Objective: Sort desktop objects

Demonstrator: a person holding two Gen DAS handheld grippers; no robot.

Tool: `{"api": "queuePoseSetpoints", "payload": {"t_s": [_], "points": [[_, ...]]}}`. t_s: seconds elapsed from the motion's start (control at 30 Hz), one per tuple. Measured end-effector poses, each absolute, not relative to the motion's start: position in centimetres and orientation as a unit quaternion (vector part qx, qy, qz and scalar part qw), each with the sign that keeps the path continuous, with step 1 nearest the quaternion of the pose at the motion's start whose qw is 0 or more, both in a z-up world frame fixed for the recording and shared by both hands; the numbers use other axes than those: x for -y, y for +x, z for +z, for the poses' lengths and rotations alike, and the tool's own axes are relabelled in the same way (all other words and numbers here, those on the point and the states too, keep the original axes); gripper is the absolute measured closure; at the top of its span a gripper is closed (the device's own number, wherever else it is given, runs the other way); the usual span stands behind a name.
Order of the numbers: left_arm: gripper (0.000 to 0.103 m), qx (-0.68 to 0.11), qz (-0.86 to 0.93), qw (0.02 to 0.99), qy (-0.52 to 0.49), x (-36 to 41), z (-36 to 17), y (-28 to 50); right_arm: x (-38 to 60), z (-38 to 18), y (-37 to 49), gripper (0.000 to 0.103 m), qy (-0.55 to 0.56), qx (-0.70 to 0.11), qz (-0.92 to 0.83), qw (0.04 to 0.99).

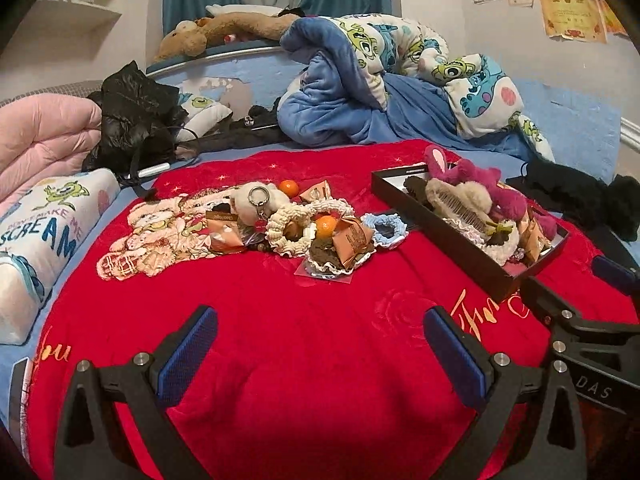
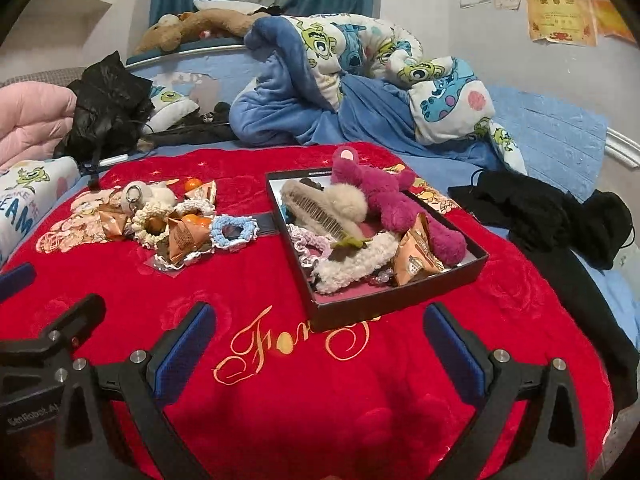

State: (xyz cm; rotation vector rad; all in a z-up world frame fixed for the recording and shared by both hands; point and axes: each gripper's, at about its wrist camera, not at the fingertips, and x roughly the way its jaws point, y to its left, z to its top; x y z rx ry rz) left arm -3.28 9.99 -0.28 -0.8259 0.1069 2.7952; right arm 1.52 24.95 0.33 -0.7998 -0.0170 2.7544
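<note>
A pile of small objects lies on the red blanket (image 1: 280, 320): a cream scrunchie (image 1: 286, 224), a blue scrunchie (image 1: 385, 230), two oranges (image 1: 288, 188), orange snack packets (image 1: 352, 240) and a plush keychain (image 1: 256, 200). A black box (image 2: 400, 304) on the right holds a pink plush toy (image 2: 384, 196), a fuzzy beige hair clip (image 2: 332, 204), a white scrunchie and a snack packet (image 2: 416, 260). My left gripper (image 1: 320, 344) is open and empty, short of the pile. My right gripper (image 2: 320, 344) is open and empty, just in front of the box.
The blanket covers a round bed. A crumpled blue cartoon quilt (image 1: 380, 88) lies behind, black clothing (image 2: 552, 216) at the right, a pink duvet (image 1: 44, 140), black jacket (image 1: 136, 116) and printed pillow (image 1: 44, 232) at the left.
</note>
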Motion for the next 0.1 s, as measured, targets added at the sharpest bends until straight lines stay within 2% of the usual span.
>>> {"api": "queuePoseSetpoints", "payload": {"t_s": [0.1], "points": [[0.0, -0.033, 0.952, 0.111, -0.284, -9.86, -0.36, -3.3, -25.06, 0.42, 1.6, 0.0, -0.277, 0.004, 0.951, 0.138]]}}
